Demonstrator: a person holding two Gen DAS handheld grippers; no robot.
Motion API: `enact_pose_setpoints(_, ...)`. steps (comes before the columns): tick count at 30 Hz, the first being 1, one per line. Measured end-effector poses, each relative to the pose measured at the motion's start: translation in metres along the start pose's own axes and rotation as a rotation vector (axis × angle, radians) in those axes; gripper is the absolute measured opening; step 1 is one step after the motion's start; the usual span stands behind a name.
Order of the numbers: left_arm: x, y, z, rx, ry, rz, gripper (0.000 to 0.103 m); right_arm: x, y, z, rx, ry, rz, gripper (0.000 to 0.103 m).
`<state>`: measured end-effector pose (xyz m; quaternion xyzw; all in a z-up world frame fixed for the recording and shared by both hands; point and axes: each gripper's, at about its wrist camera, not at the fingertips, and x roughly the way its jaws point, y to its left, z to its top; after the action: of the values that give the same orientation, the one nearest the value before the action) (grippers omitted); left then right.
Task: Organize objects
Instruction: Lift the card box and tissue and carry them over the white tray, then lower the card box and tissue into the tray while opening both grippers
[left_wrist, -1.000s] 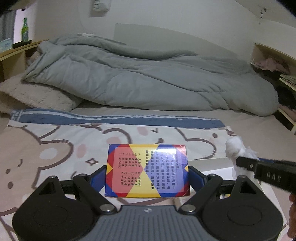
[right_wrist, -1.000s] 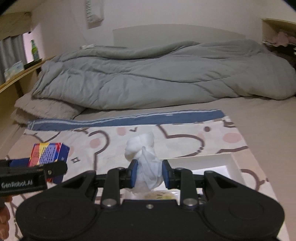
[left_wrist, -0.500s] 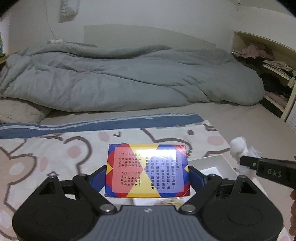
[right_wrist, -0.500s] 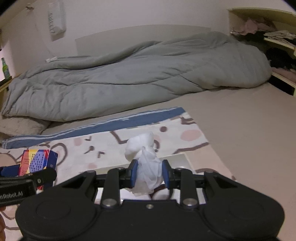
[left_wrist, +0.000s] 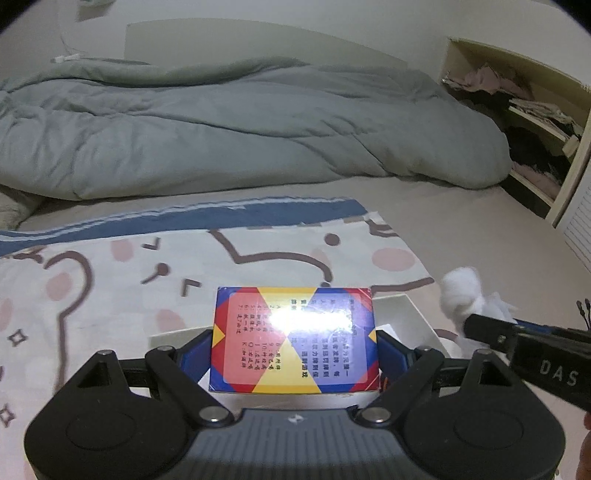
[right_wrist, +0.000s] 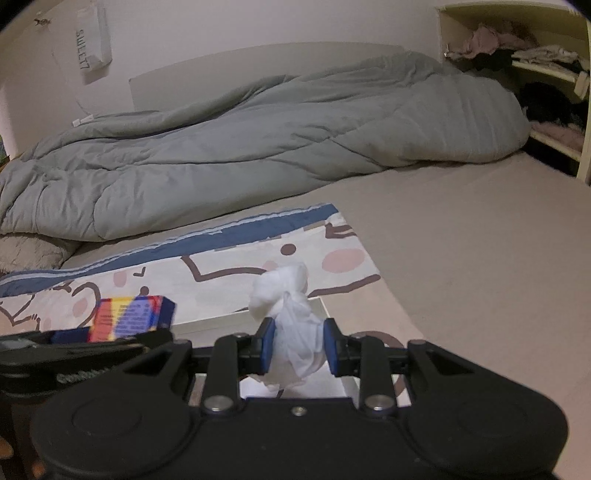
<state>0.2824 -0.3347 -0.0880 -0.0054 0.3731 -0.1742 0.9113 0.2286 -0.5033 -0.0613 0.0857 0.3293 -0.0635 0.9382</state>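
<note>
Box (left_wrist: 294, 339), red, blue and yellow, is sitting low in the centre of the left wrist view, clamped flat between the wide-set blue pads of the left gripper (left_wrist: 294, 352). Tissue (right_wrist: 291, 325) is bunching up at the lower middle of the right wrist view, pinched in the nearly closed right gripper (right_wrist: 298, 345). Both are hanging over a white tray (left_wrist: 413, 317) lying on a cartoon-print sheet (left_wrist: 110, 291). A grey duvet (left_wrist: 221, 136) is filling the upper frame.
</note>
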Motion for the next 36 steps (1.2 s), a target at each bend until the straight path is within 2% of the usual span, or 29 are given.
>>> enact_pose_setpoints(6, 0.032, -0.015, -0.005, 0.063, 0.014, -0.019, 0.089, 0.020, -0.015, -0.003, 0.052, 0.010, -0.011, 0.029)
enact_pose_setpoints(12, 0.058, -0.014, -0.015, 0.018, 0.048, -0.057, 0.089, 0.037, -0.027, -0.004, 0.110, 0.022, 0.015, 0.029)
enact_pose_setpoints(17, 0.071, -0.009, -0.025, 0.007, 0.127, -0.012, 0.089, 0.048, -0.023, -0.003, 0.089, 0.031, 0.022, 0.029)
enact_pose_setpoints(22, 0.072, 0.012, -0.025, -0.078, 0.127, 0.054, 0.091, 0.058, -0.013, -0.004, 0.073, 0.050, 0.017, 0.030)
enact_pose_setpoints(23, 0.071, 0.015, -0.025, -0.082, 0.126, 0.055, 0.094, 0.059, -0.012, -0.005, 0.072, 0.051, 0.014, 0.032)
enact_pose_setpoints(25, 0.068, 0.020, -0.024, -0.073, 0.118, 0.050, 0.096, 0.060, -0.010, -0.006, 0.081, 0.050, 0.005, 0.041)
enact_pose_setpoints(27, 0.064, 0.023, -0.023, -0.059, 0.117, 0.051, 0.096, 0.060, -0.010, -0.007, 0.089, 0.057, 0.012, 0.045)
enact_pose_setpoints(36, 0.049, 0.028, -0.023, -0.023, 0.117, 0.061, 0.096, 0.057, -0.005, -0.009, 0.089, 0.080, 0.002, 0.047)
